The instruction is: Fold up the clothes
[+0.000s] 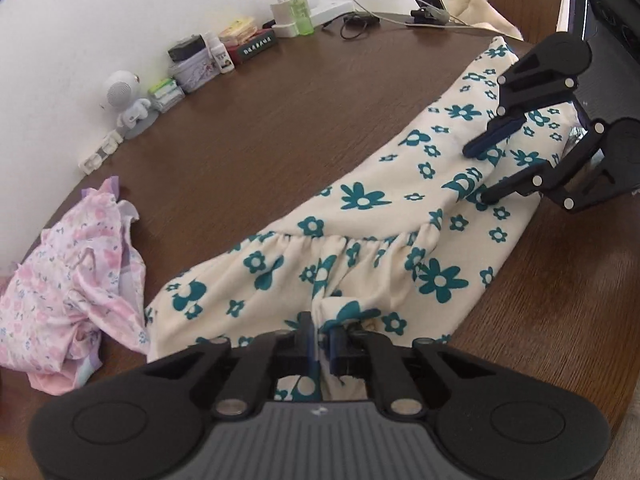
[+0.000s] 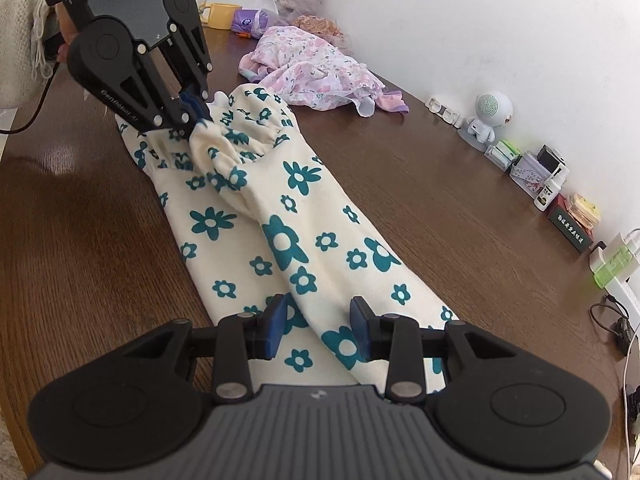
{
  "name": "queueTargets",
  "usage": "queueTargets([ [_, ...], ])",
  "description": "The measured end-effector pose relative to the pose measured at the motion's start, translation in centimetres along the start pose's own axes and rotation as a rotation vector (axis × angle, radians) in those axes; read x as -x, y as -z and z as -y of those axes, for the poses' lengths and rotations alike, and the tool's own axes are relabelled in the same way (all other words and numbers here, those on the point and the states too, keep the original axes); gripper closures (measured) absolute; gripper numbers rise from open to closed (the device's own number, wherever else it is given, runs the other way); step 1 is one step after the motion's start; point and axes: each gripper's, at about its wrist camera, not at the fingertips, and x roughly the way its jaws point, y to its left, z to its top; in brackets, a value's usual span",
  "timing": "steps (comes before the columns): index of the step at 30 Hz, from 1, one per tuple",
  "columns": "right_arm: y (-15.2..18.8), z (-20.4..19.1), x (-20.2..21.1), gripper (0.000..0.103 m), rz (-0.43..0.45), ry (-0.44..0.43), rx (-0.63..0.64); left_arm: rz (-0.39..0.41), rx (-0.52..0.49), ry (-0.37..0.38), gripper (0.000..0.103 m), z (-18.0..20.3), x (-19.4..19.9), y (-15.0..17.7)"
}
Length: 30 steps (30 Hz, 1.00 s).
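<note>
A cream garment with teal flowers (image 1: 360,216) lies folded lengthwise on the brown table (image 1: 240,120); it also shows in the right wrist view (image 2: 256,216). My left gripper (image 1: 322,340) is shut on the gathered end of the garment and lifts a pinch of cloth; it shows in the right wrist view (image 2: 196,118) too. My right gripper (image 2: 318,320) is open, its fingers either side of a fold at the garment's other end; it shows in the left wrist view (image 1: 478,174) as well.
A crumpled pink floral garment (image 1: 68,280) lies on the table beside the cream one, also in the right wrist view (image 2: 316,68). Small boxes, bottles, a white toy figure (image 2: 490,118) and chargers with cables (image 1: 296,12) line the wall. A yellow mug (image 2: 222,14) stands at the far end.
</note>
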Motion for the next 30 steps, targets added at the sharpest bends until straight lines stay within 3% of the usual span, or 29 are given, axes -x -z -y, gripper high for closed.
queueTargets([
  [1,0.1,0.1,0.0,0.073,-0.002,-0.006,-0.007,0.015,-0.017,-0.032,0.098,0.1,0.6,-0.1],
  [5,0.5,0.6,0.2,0.085,-0.008,-0.032,-0.036,0.036,-0.257,-0.233,0.098,2.4,1.5,0.1],
  [10,0.9,1.2,0.5,0.087,-0.015,-0.064,-0.073,-0.061,-0.397,-0.278,0.095,4.9,-1.2,2.3],
  [12,1.0,1.3,0.5,0.087,-0.011,-0.068,-0.08,-0.099,-0.395,-0.306,0.092,4.7,-2.0,3.0],
  [15,1.1,1.4,0.7,0.087,-0.006,-0.073,-0.081,-0.12,-0.294,-0.291,0.087,2.8,-1.0,3.9],
  [16,1.1,1.6,0.8,0.087,-0.004,-0.079,-0.083,-0.128,-0.25,-0.282,0.081,1.9,-0.4,4.0],
  [19,1.6,2.7,2.0,0.086,0.023,-0.105,-0.144,-0.105,-0.132,-0.323,0.073,-0.7,1.8,4.3],
  [21,1.9,3.6,3.0,0.085,0.052,-0.112,-0.19,-0.048,-0.024,-0.33,0.069,-2.5,3.6,3.4],
  [24,1.9,5.0,4.0,0.085,0.098,-0.094,-0.258,0.083,0.087,-0.247,0.057,-4.0,4.4,0.8],
  [26,1.7,5.8,3.8,0.084,0.115,-0.057,-0.298,0.138,0.094,-0.146,0.054,-3.5,3.4,-1.0],
  [28,1.5,6.6,3.0,0.082,0.113,-0.03,-0.326,0.152,0.06,-0.05,0.054,-2.1,1.3,-2.9],
  [30,1.5,6.7,2.1,0.082,0.096,-0.028,-0.338,0.135,0.023,-0.002,0.054,-0.9,-1.2,-4.3],
])
